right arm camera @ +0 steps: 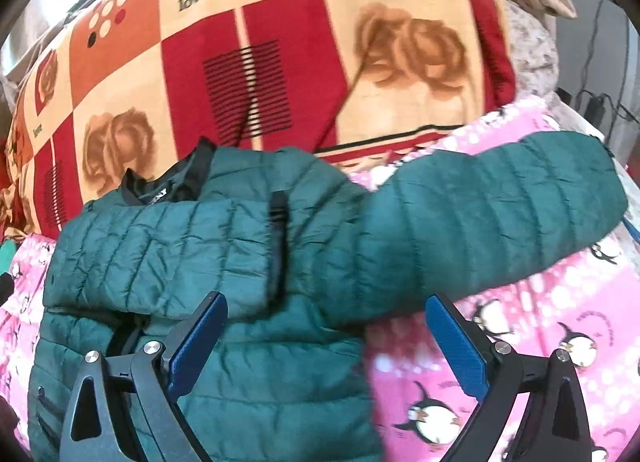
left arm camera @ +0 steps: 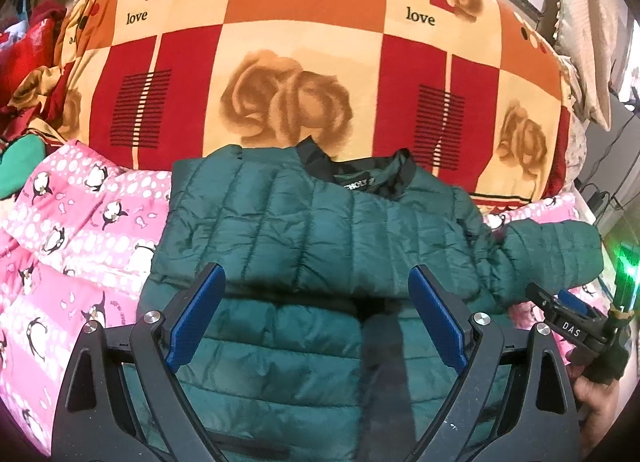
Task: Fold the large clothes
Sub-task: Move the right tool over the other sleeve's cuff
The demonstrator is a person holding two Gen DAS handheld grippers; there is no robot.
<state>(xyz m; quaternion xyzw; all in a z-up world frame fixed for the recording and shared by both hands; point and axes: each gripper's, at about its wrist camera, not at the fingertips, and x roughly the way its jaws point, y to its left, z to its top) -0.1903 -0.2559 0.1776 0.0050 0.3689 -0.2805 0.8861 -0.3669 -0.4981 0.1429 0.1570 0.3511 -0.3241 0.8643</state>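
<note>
A dark green quilted puffer jacket (left arm camera: 304, 222) lies on a pink penguin-print sheet (left arm camera: 72, 230), collar toward the back. One sleeve is folded across its chest; the other sleeve (left arm camera: 556, 254) sticks out to the right. My left gripper (left arm camera: 316, 282) is open and empty, hovering over the jacket's middle. My right gripper (right arm camera: 326, 310) is open and empty over the jacket (right arm camera: 208, 254) where the outstretched sleeve (right arm camera: 500, 222) joins the body. The right gripper also shows in the left wrist view (left arm camera: 568, 302) beside the sleeve's end.
A big red, orange and cream rose-print blanket (left arm camera: 304, 62) is piled behind the jacket. Red and green cloth (left arm camera: 24, 62) lies at the far left. Cables and a charger (right arm camera: 596, 106) lie past the bed's right edge. The pink sheet (right arm camera: 520, 342) spreads to the right.
</note>
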